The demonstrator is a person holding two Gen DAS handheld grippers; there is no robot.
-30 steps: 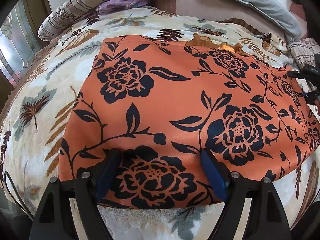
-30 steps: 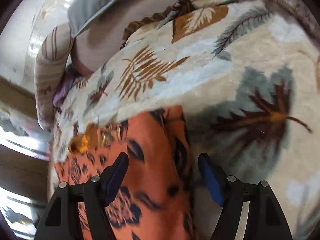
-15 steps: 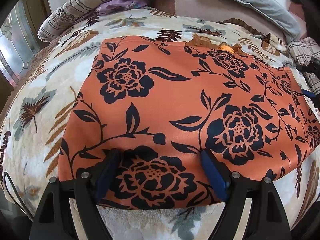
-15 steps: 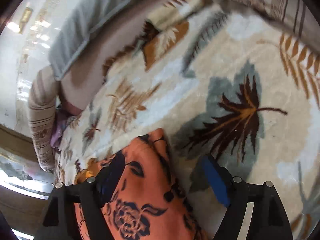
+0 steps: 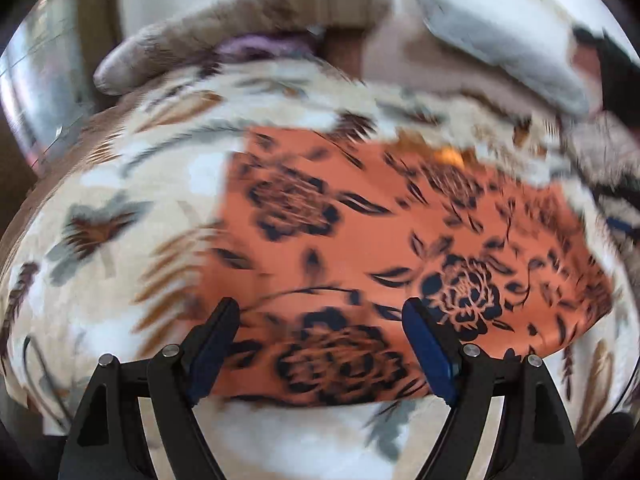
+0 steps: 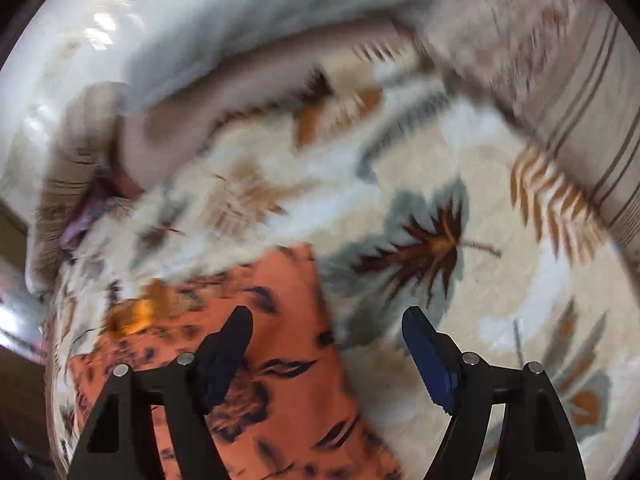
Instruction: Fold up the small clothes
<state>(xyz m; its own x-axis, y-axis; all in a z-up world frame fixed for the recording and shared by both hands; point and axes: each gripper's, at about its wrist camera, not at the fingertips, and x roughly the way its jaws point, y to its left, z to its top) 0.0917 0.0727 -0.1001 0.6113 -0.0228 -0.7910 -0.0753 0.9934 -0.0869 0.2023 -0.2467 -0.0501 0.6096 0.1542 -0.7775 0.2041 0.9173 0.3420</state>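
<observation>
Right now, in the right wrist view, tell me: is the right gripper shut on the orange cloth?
No. The right gripper is open, its jaws spread wide above the orange cloth's edge.

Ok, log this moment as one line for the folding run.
stage: pre-grasp | orange floral garment: flat on leaf-print blanket | left gripper: open, over near edge | right gripper: open, at corner

The orange black-flowered cloth [image 5: 400,240] is viewed closely from its near hem by the left wrist; its corner [image 6: 280,360] is shared from the right.
</observation>
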